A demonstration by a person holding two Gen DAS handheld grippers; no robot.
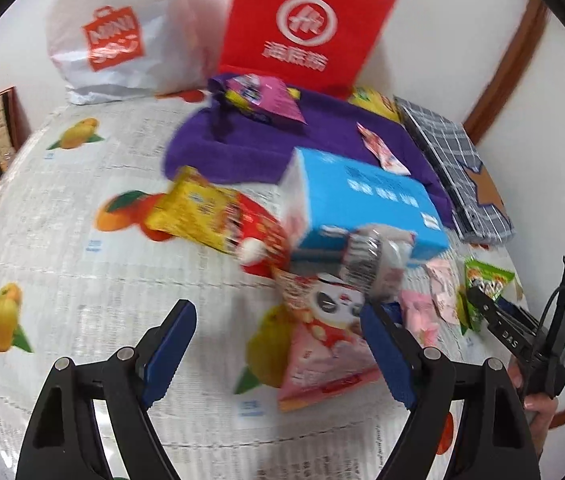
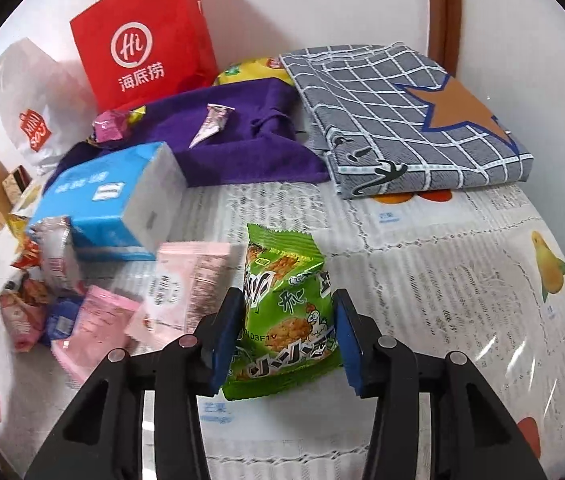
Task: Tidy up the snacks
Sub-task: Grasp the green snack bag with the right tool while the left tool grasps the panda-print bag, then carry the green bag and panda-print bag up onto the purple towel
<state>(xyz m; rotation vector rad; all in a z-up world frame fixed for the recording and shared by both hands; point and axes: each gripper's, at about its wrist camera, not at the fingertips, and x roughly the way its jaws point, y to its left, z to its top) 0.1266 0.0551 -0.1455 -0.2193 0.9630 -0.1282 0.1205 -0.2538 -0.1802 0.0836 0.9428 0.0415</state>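
Bags (image 2: 144, 40): two (one red, one white)

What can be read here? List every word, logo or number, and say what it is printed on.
"Hi" and "海底捞": red paper bag.
"MINI SO": white plastic bag, partly blurred.
"103F1V": green snack packet; its large characters are too stylised to read.
"DAS": right gripper.
Blue box, pink packets, tablecloth print: too blurred.

The right gripper (image 2: 288, 334) straddles a green snack packet (image 2: 286, 312) lying on the fruit-print tablecloth (image 2: 442, 280) — both blue pads at its sides — with pink packets (image 2: 186, 284) just beside it and a blue tissue box (image 2: 110, 200) behind.
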